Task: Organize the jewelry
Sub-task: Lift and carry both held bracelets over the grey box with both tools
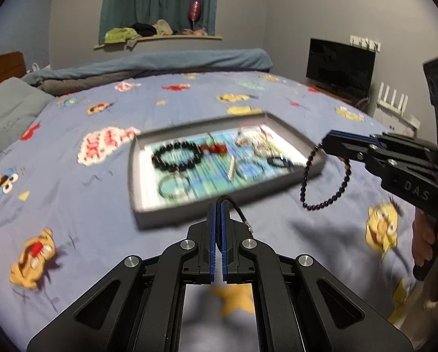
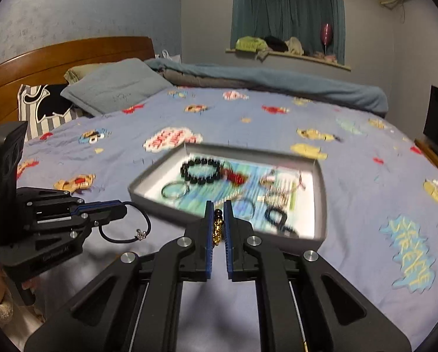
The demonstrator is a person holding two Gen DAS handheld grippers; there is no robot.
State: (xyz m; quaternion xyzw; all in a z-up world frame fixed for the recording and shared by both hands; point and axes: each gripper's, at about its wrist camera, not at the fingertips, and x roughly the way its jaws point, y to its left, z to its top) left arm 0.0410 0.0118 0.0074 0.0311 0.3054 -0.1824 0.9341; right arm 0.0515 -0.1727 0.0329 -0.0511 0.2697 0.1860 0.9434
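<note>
Beads of the dark strand [image 1: 324, 182] dangle from the clamped right gripper [image 2: 218, 223]; the left gripper [image 1: 218, 220] pinches a black cord bracelet [image 2: 125, 223]. Grey shallow tray [image 1: 148, 220] waits ahead (lower both gently inside).

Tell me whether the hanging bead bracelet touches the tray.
Apart. In the left wrist view the bead bracelet dangles from the right gripper beyond the tray corner, bedsheet showing between.

Left gripper [image 1: 219, 220]: matte black plastic linkage arms, round silver screws at pivots, blue ribbed pads lining jaws. Right gripper [image 2: 219, 220]: same black build, blue pads, silver pivot screws; raised "DAS" lettering on body. Bare skin of hand [image 1: 424, 240] on black handle.
</note>
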